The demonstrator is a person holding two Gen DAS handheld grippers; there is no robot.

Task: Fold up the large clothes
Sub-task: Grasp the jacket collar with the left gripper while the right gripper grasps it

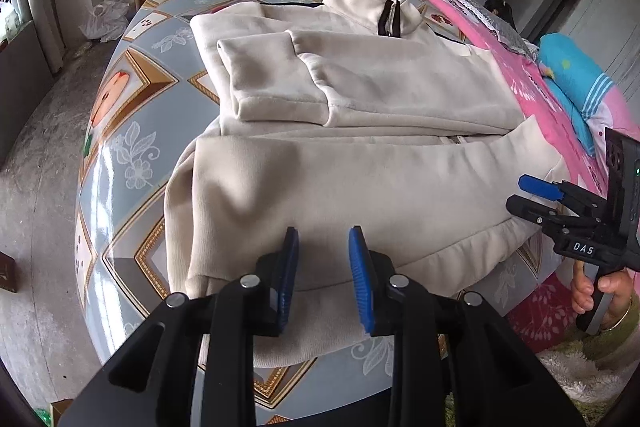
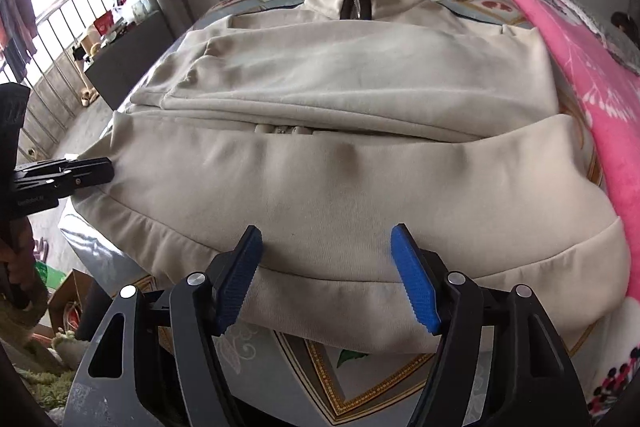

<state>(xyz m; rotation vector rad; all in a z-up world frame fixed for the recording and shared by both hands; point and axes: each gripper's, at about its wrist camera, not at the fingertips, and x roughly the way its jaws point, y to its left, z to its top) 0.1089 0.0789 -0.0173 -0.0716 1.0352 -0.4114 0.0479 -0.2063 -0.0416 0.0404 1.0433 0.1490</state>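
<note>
The left gripper point(image 1: 323, 239) is a black plastic frame with round silver pivot screws and ribbed blue finger pads point(image 1: 362, 279). The right gripper point(image 2: 326, 239) matches it, carries white "DAS" lettering, and a bare-skinned hand point(image 1: 600, 293) wears a thin bangle.

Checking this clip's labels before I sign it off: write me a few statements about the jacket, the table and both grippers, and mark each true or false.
1. The cream jacket lies on the patterned table with its collar on the far side. True.
2. Both sleeves are spread out to the sides. False: they are folded in across the body.
3. The right gripper has its fingers apart over the hem. True.
4. The left gripper is clamped shut on the collar. False: it is open, at the near hem.
5. A pink blanket lies right of the jacket. True.
</note>
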